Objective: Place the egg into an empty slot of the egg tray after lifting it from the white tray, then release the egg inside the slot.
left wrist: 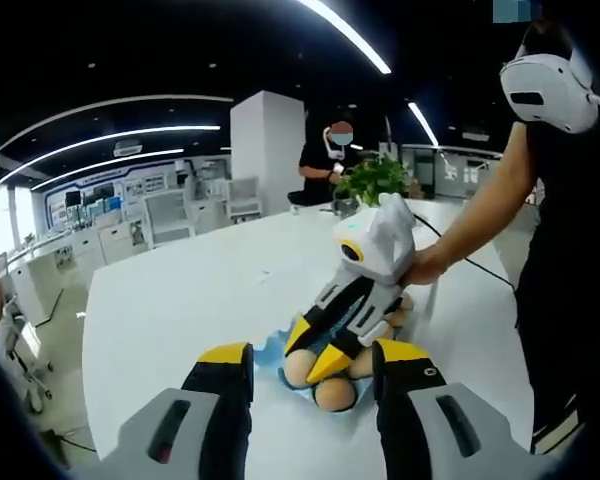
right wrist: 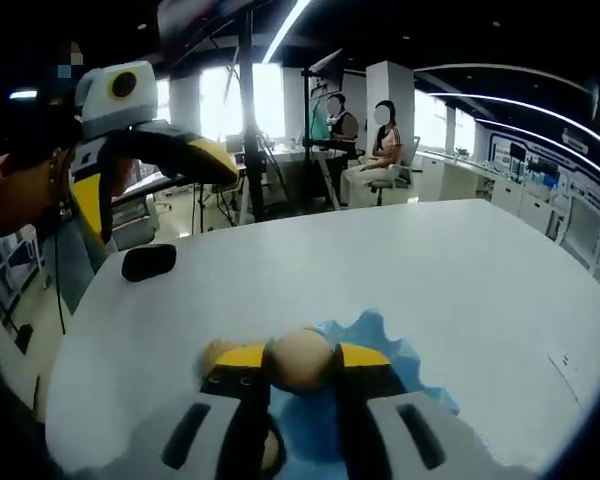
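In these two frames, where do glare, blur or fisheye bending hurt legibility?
Left gripper view: ceiling light strips bow strongly, the blue egg tray looks soft. Right gripper view: bright windows wash out, the tan egg between yellow-tipped jaws stays readable.

In the left gripper view, the left yellow-tipped black and grey tool (left wrist: 312, 372) rises from the bottom with its jaws spread apart and nothing between them. Ahead of it, a bare hand (left wrist: 422, 266) on an outstretched arm grips the white body of the right yellow-tipped tool (left wrist: 318, 362), angled steeply downward. In the right gripper view, that tool's jaws are closed against the sides of a pale tan egg (right wrist: 299, 358).
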Demonstrator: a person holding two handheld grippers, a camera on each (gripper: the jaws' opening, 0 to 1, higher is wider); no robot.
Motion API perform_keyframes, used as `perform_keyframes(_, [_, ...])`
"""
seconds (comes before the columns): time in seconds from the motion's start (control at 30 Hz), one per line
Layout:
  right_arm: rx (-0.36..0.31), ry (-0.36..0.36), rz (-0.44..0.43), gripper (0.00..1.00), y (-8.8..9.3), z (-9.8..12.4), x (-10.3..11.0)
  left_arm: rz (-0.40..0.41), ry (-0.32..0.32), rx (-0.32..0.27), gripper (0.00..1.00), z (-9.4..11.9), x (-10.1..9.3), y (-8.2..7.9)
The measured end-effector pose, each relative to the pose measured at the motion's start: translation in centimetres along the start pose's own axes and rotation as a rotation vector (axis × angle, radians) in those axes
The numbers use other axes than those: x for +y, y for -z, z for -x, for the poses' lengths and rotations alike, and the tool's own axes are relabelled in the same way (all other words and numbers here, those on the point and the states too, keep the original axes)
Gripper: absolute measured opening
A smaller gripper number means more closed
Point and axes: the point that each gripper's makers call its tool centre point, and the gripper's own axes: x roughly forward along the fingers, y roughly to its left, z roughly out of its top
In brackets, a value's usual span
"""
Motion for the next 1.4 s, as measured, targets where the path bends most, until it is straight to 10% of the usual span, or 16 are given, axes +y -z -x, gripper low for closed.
perform_keyframes(0.73, [-0.014,-0.017,0.015,0.28,0.3,0.9,-0.2,-0.01,-0.009,0.002,0.48,-0.1,0.1,-0.3])
perform_keyframes(1.4, [-0.049,0.051,-0.016,0.28,1.7,6.7,-2.1,-0.023,0.006,-0.005,0.48,-0.7,-0.1,-1.2])
